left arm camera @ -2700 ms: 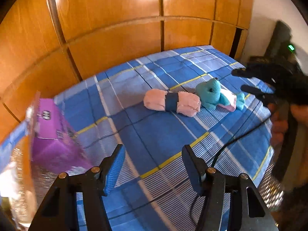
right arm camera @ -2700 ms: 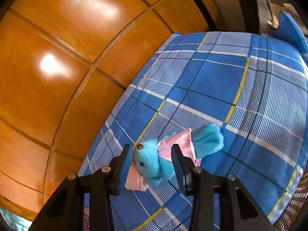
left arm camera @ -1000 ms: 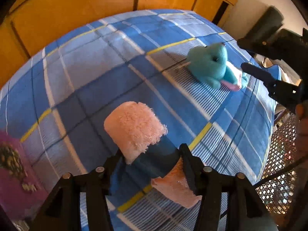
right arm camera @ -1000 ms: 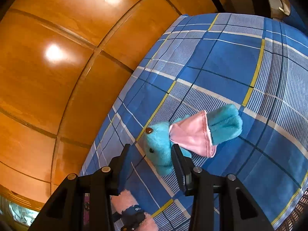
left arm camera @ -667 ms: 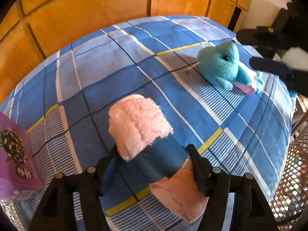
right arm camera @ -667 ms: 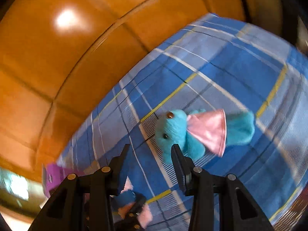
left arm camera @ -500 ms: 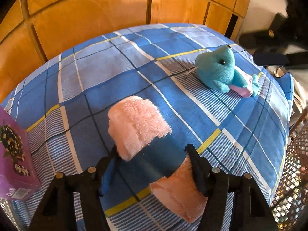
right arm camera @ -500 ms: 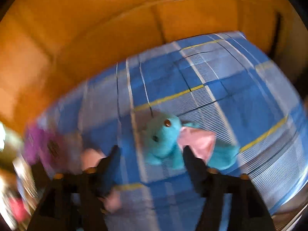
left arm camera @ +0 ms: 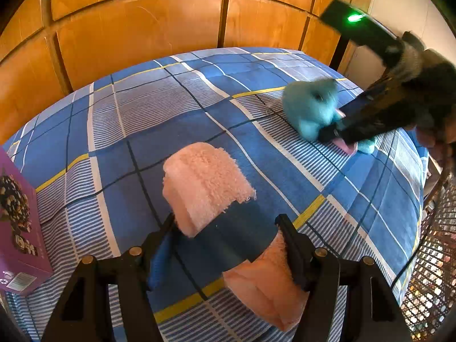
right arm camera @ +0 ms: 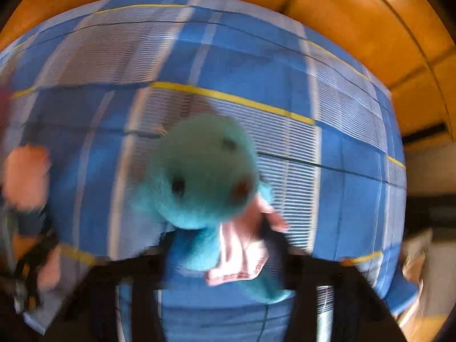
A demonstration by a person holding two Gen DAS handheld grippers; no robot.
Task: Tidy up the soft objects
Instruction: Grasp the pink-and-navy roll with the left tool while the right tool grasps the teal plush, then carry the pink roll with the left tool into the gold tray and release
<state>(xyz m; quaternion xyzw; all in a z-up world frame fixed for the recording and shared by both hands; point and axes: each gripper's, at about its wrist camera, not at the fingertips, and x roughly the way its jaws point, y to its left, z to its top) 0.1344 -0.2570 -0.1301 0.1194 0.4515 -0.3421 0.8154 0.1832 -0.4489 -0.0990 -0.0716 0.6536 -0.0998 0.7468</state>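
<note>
A rolled pink towel (left arm camera: 206, 188) with a dark blue band lies on the blue plaid bed (left arm camera: 148, 114). My left gripper (left arm camera: 225, 238) has its jaws around the band, fingers touching both sides. A teal plush toy (left arm camera: 310, 105) with a pink skirt lies at the right. My right gripper (left arm camera: 340, 126) reaches over it. In the blurred right wrist view the plush toy (right arm camera: 205, 176) fills the middle, its body and pink skirt between the fingers of the right gripper (right arm camera: 225, 245). The pink towel (right arm camera: 25, 176) shows at the left there.
A purple box (left arm camera: 17, 228) stands at the bed's left edge. Wooden wall panels (left arm camera: 142, 34) rise behind the bed. A wire mesh basket (left arm camera: 427, 270) sits off the bed's right edge.
My right gripper swung round and came down over the teal plush, which now sits between its fingers. My left gripper stays around the towel's band.
</note>
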